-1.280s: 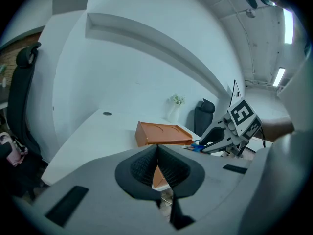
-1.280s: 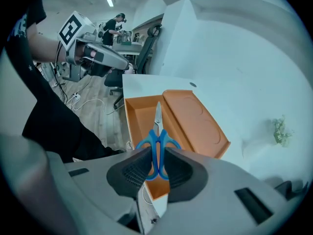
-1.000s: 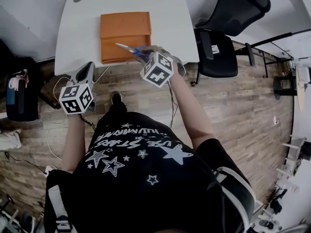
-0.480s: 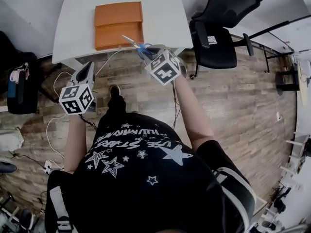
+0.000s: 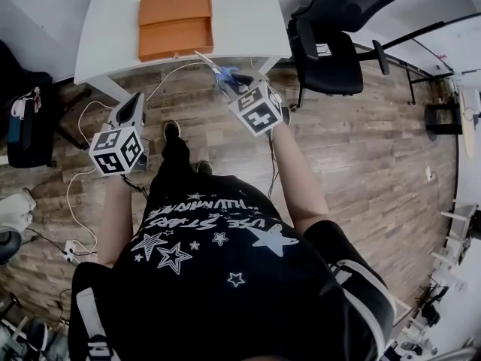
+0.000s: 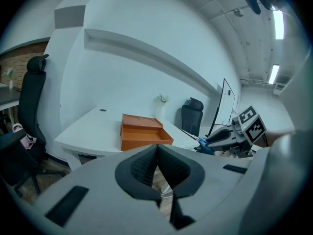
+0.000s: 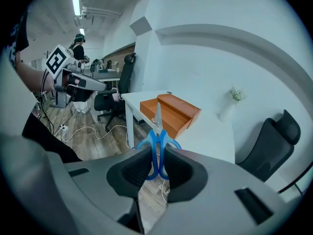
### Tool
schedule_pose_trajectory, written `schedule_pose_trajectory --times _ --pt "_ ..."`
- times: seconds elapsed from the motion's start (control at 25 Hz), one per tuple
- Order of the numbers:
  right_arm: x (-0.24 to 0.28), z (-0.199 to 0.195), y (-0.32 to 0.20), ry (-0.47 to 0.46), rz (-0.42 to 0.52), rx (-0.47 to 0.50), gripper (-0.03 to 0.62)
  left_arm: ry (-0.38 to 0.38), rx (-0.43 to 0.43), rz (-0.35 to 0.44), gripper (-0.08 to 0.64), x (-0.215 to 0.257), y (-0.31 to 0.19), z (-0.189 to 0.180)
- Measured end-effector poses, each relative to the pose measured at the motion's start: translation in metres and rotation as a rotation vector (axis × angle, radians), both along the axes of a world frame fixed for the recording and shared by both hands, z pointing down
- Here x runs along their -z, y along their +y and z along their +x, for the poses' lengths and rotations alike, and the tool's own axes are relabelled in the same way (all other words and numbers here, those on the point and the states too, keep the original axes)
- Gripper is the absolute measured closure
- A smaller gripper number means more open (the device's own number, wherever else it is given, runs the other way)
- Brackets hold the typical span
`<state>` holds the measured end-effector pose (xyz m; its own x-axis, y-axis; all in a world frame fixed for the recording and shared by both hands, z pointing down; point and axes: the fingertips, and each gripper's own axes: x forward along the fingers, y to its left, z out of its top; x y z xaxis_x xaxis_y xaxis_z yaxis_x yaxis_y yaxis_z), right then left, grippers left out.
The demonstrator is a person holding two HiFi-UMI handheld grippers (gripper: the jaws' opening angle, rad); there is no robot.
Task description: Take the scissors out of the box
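The blue-handled scissors [image 7: 157,140] stick up out of my right gripper [image 7: 156,168], blades pointing at the table; its jaws are shut on the handles. In the head view the scissors [image 5: 214,68] hang over the wooden floor, just off the table's front edge, held by the right gripper [image 5: 229,81]. The orange box [image 5: 173,22] stands open on the white table [image 5: 248,13], its lid tilted back; it also shows as the orange box [image 6: 142,131] and the orange box [image 7: 168,112]. My left gripper [image 5: 134,111] hovers over the floor, jaws closed with nothing between them [image 6: 157,168].
A black office chair [image 5: 331,43] stands right of the table. White cables [image 5: 79,153] trail across the wooden floor under the left gripper. A dark bag [image 5: 26,126] sits at the far left. A small vase [image 7: 229,106] stands at the table's back.
The right gripper has drawn back with the scissors, from above the box's front edge to over the floor. The table and box have slid toward the top of the head view.
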<state>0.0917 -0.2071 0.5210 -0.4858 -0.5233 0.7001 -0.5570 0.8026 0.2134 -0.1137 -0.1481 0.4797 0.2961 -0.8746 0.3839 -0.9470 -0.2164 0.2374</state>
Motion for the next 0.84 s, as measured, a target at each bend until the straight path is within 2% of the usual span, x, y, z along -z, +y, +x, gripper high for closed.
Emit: schedule_pose_trajectory --times 0.84 --pt "-0.022 0.014 0.028 -0.011 -0.046 -0.029 0.489 -0.02 -0.011 -0.027 0.541 -0.01 0.025 0.008"
